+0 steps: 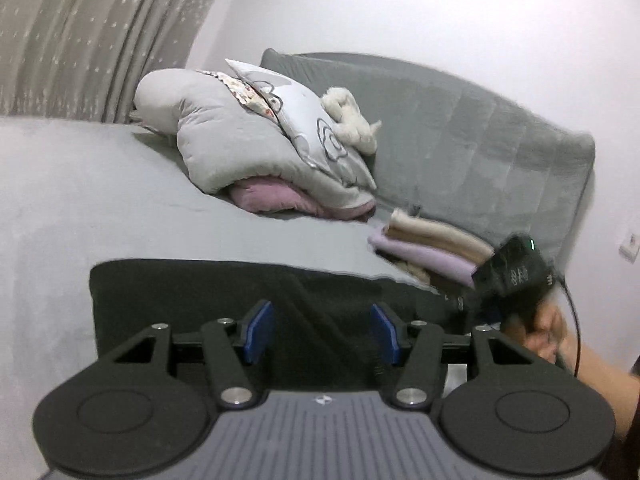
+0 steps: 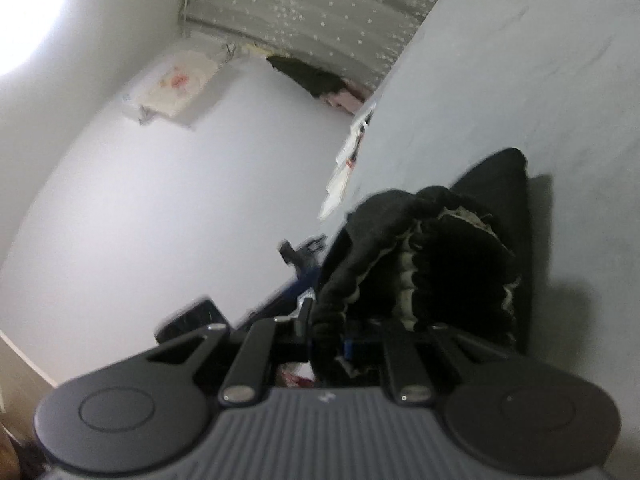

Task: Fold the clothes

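A black garment (image 1: pixel 200 292) lies spread on the grey bed sheet (image 1: pixel 120 200), just beyond my left gripper (image 1: pixel 322 332). Its blue pads (image 1: pixel 260 332) stand apart with nothing pressed between them. In the right wrist view, my right gripper (image 2: pixel 340 340) is shut on a bunched part of the black garment (image 2: pixel 440 260), whose lighter lining shows in the folds. In the left wrist view a hand (image 1: pixel 548 328) holds the right gripper's black body (image 1: pixel 516 272) over the garment's right end.
A stack of folded beige and lilac clothes (image 1: pixel 428 244) lies by the grey padded headboard (image 1: pixel 480 128). A heap of pillows and a duvet (image 1: pixel 260 140) lies at the back. A grey curtain (image 1: pixel 80 40) hangs at the left.
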`<state>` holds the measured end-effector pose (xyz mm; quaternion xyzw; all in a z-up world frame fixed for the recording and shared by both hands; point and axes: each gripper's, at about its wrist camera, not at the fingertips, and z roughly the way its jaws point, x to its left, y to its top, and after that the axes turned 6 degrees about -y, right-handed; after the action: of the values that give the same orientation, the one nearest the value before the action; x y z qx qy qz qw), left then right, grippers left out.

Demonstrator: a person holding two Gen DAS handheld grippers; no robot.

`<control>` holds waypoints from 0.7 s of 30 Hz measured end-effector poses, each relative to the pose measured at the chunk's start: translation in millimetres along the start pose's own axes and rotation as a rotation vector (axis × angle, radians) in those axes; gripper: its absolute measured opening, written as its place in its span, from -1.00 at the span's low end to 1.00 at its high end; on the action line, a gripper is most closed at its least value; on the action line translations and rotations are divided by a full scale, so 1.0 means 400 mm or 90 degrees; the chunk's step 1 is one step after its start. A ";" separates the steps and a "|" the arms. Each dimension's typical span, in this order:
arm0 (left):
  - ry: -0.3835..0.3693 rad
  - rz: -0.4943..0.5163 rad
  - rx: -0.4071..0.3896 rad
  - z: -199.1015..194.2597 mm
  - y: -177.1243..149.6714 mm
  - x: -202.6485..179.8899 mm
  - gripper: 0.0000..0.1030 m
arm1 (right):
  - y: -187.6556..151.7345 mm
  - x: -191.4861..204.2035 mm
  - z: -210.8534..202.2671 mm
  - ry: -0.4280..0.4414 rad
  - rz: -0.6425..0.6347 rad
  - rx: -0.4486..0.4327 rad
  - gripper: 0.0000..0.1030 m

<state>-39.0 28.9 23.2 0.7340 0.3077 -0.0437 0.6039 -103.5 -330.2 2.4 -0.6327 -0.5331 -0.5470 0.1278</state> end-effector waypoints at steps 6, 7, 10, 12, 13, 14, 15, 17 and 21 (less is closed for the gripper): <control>0.035 0.038 0.106 0.102 -0.064 0.010 0.00 | -0.026 -0.055 0.027 -0.141 -0.038 0.029 -0.79; 0.050 0.042 0.124 0.117 -0.083 0.013 0.00 | -0.018 -0.055 0.014 -0.131 -0.032 0.025 -0.78; 0.071 0.066 0.130 0.130 -0.108 0.004 0.01 | 0.001 -0.029 -0.034 -0.143 -0.057 0.011 -0.64; 0.066 0.059 0.123 0.130 -0.111 0.003 0.01 | 0.014 0.002 -0.069 -0.165 -0.084 -0.015 -0.45; 0.064 0.058 0.119 0.129 -0.115 0.004 0.01 | 0.022 0.022 -0.082 -0.179 -0.103 -0.035 -0.40; 0.063 0.058 0.117 0.130 -0.117 0.004 0.01 | 0.030 0.041 -0.085 -0.191 -0.123 -0.053 -0.28; 0.064 0.065 0.112 0.131 -0.123 0.002 0.01 | 0.038 0.060 -0.088 -0.202 -0.144 -0.072 -0.14; 0.069 0.070 0.111 0.135 -0.126 -0.004 0.01 | 0.052 0.094 -0.074 -0.217 -0.176 -0.095 -0.01; 0.083 0.080 0.105 0.136 -0.127 -0.026 0.01 | 0.049 0.168 0.017 -0.234 -0.228 -0.126 -0.01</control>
<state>-56.3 -20.8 -30.4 0.8005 0.2948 0.0169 0.5215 -94.9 -297.0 63.7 -0.6261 -0.5949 -0.4863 -0.1325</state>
